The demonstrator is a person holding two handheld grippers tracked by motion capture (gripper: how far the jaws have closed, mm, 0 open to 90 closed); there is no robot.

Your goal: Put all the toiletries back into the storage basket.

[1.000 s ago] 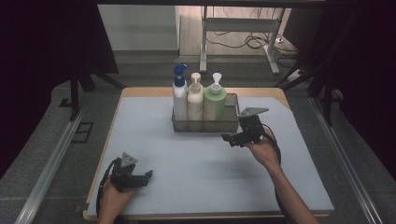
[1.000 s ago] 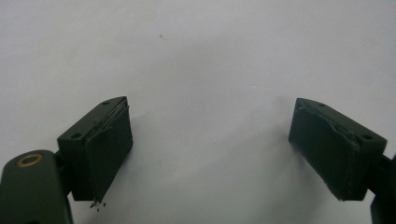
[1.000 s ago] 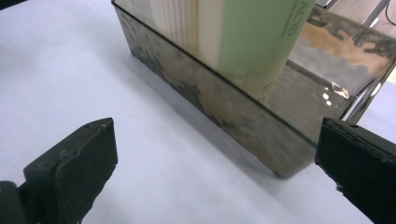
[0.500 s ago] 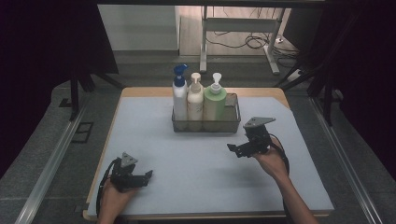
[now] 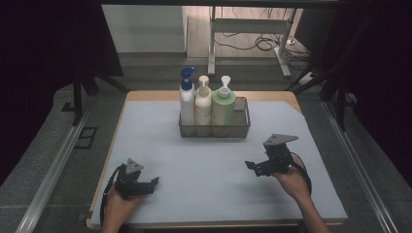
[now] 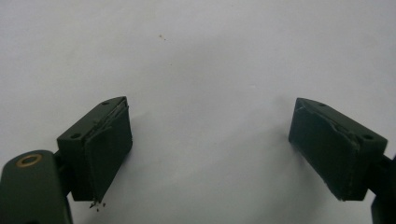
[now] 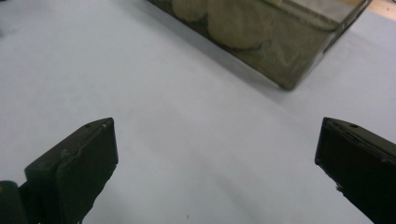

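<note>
Three pump bottles (image 5: 212,104) upright, dark mesh basket (image 5: 243,127), right tongs (image 5: 253,166) near

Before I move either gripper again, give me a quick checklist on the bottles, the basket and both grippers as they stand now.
1. Three pump bottles upright in the mesh basket: blue-capped bottle, cream bottle, green bottle. Ok.
2. Basket sits flat on the white mat. Ok.
3. Right gripper open and holding nothing, fingers wide apart over bare mat. Ok.
4. Right gripper apart from the basket, which lies ahead of it in the right gripper view. Ok.
5. Left gripper open and holding nothing, near the table's front edge. Ok.
6. Whether the pump heads are locked: cannot tell.
</note>
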